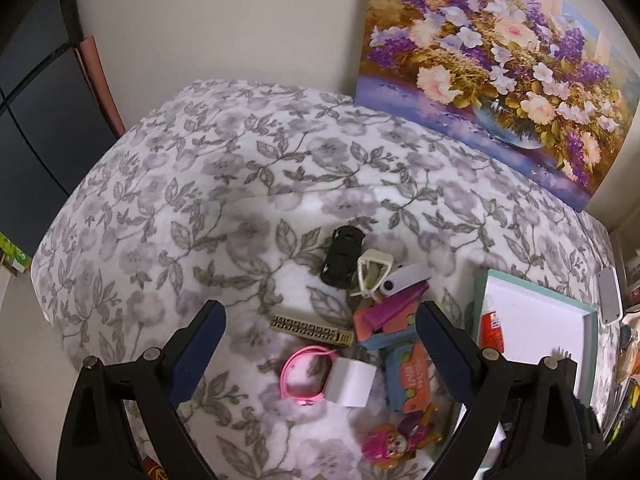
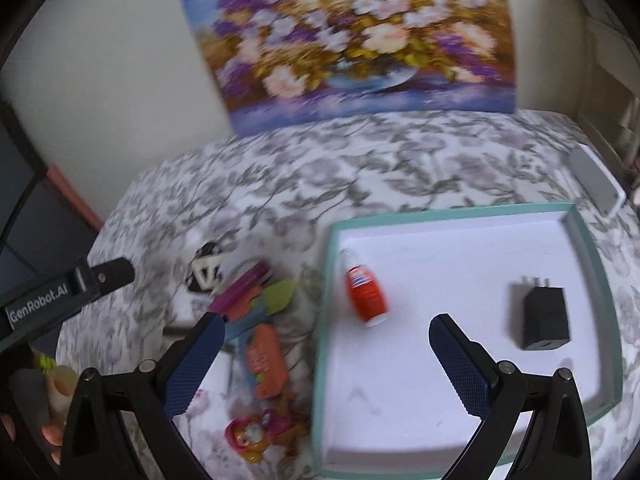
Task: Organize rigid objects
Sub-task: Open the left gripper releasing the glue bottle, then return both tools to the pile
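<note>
My left tongs (image 1: 320, 328) stand wide apart with nothing between the blue pads, hanging over the pile of small things on the worktop (image 1: 200, 184) with its grey leaf-print cloth. Between the tips lie a gold-coloured ridged comb-like bar (image 1: 310, 329), a pink plastic ring bracelet (image 1: 306, 374) and, touching it, a small white cube charger (image 1: 352, 381). Just inside the right tip sit a purple and coral flat toy piece (image 1: 390, 312) and an orange and blue toy panel (image 1: 408, 378). Nearer me is a pink and yellow doll figure (image 1: 386, 444). Beyond the tips are a black toy car (image 1: 342, 256), a cream plastic frame (image 1: 372, 272) leaning against it, and a white rounded piece (image 1: 402, 278).

My right tongs (image 2: 326, 328) are also spread open and hold nothing, poised above the near left part of the shallow white tray with a teal rim (image 2: 588, 256). In the tray, just ahead between the tips, lies an orange tube with a white cap (image 2: 366, 294) on its side; to the right of the right tip a black plug adapter (image 2: 544, 318) lies flat, well apart from the tube. Past the tray's far right corner is a grey flat device (image 2: 596, 182). A flower painting (image 2: 352, 44) leans on the wall behind.
</note>
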The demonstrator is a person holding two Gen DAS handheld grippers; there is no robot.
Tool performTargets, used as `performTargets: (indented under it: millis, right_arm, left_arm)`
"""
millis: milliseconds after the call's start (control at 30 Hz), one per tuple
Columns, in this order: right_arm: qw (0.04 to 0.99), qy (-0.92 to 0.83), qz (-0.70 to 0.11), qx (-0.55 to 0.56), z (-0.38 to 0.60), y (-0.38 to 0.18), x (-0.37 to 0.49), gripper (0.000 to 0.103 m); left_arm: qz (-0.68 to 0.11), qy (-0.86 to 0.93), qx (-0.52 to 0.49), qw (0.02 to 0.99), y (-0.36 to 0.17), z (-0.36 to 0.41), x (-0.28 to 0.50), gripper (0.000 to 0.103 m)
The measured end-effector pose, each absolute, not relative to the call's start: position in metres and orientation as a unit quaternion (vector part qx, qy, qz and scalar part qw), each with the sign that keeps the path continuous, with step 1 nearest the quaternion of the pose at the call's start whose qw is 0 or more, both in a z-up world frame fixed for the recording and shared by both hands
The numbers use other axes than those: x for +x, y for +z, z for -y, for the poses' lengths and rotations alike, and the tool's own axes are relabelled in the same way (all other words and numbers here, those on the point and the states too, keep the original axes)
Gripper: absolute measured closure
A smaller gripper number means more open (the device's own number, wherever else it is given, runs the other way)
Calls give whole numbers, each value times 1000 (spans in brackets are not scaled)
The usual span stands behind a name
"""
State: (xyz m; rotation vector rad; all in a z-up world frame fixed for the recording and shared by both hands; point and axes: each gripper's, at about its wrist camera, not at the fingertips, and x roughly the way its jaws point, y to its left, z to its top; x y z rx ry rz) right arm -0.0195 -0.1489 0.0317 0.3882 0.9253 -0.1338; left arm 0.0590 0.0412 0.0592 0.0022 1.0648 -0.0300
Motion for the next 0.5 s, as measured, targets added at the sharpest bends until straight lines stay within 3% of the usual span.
performTargets:
  millis: [333, 500]
  right_arm:
    - [852, -21, -500, 155, 112, -3, -4, 0]
    - [848, -3, -514, 131, 96, -11, 2, 11]
  left_arm:
    - [-579, 17, -20, 815, 3, -73, 65, 7]
    - [-608, 26, -54, 791, -22, -88, 69, 7]
